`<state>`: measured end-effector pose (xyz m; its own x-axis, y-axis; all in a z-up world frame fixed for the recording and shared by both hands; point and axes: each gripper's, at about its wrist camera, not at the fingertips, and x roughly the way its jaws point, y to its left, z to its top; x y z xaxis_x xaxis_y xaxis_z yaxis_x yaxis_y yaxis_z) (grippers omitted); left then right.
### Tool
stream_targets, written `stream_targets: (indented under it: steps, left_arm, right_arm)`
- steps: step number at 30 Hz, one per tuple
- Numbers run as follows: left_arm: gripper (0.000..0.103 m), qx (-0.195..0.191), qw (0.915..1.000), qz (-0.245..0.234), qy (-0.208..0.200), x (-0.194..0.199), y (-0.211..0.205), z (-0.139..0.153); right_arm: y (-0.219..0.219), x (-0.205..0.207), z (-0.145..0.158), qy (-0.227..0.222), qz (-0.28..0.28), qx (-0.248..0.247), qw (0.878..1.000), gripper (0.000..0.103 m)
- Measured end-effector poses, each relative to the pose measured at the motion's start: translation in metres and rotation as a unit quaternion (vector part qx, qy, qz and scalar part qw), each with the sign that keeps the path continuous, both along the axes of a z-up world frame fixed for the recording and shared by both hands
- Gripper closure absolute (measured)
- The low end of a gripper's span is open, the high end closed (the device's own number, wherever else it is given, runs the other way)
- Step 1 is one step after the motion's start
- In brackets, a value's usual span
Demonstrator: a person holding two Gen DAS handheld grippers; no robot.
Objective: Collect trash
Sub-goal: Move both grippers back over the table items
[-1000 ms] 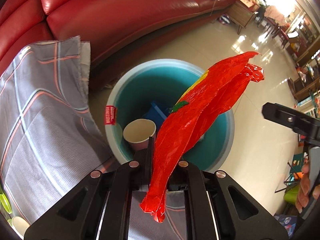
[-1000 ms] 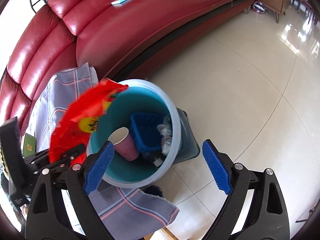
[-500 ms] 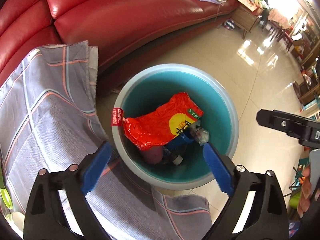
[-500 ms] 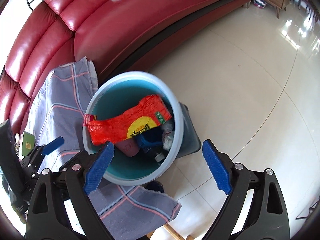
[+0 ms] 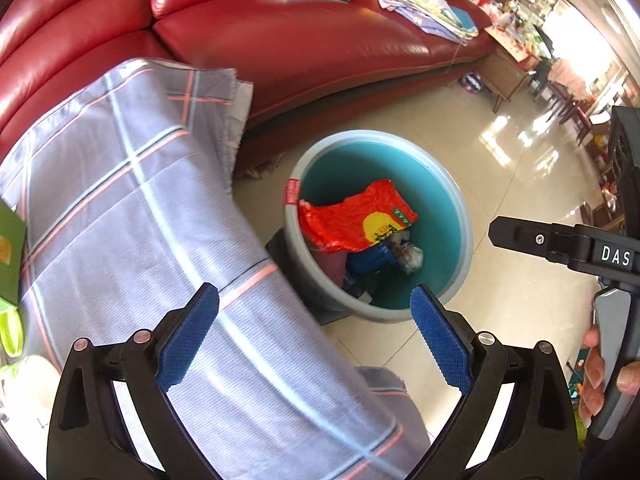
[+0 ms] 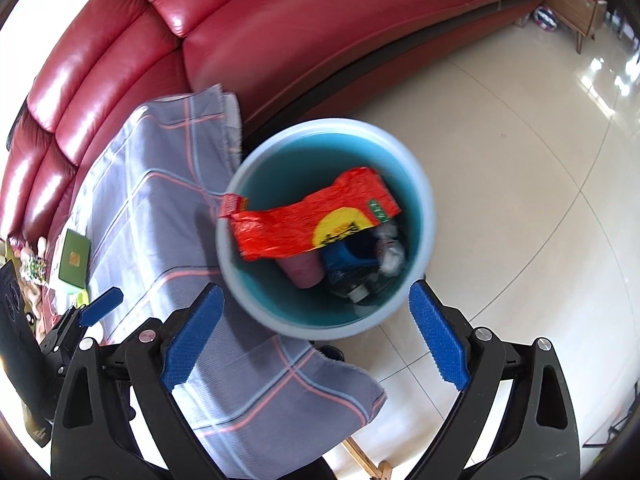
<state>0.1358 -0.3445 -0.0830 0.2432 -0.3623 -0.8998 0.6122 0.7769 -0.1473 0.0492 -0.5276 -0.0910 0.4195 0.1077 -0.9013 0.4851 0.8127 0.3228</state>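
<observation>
A red snack wrapper [image 5: 352, 220] [image 6: 308, 224] lies inside the teal bin [image 5: 460, 216] [image 6: 426, 200] on top of a pink paper cup [image 6: 302, 270], a blue item [image 6: 348, 256] and crumpled clear plastic [image 6: 390, 256]. My left gripper [image 5: 314, 336] stands open and empty, above the cloth's edge beside the bin. My right gripper [image 6: 316, 336] is open too, empty, hovering over the bin's near rim. In the left wrist view one black finger [image 5: 520, 236] of the right gripper shows at the right, with a hand [image 5: 600, 376] on its handle.
A grey plaid cloth [image 5: 120, 220] [image 6: 160, 208] covers a table left of the bin, with a green box [image 6: 74, 256] on it. A red leather sofa [image 5: 300, 48] [image 6: 280, 32] runs behind. Pale floor tiles [image 6: 520, 200] spread to the right, with furniture [image 5: 508, 76] beyond.
The left gripper opened and let go of the red wrapper, which dropped into the bin. Both grippers then drew back from the bin toward the cloth.
</observation>
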Motion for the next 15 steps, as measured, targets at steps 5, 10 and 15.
stream_targets:
  steps: [5, 10, 15]
  left_arm:
    - [0.006, -0.011, 0.9995, 0.028, -0.008, -0.002, 0.044, 0.011]
    - [0.006, -0.022, 0.9982, 0.053, -0.015, -0.005, 0.092, 0.019]
    - [0.006, -0.030, 0.9959, 0.082, -0.023, -0.010, 0.144, 0.027]
  right_arm:
    - [0.034, 0.004, 0.013, -0.005, 0.023, -0.009, 1.000, 0.013]
    - [0.075, 0.010, 0.025, -0.007, 0.050, -0.021, 0.999, 0.013]
    - [0.125, 0.021, 0.033, -0.003, 0.094, -0.036, 0.995, 0.013]
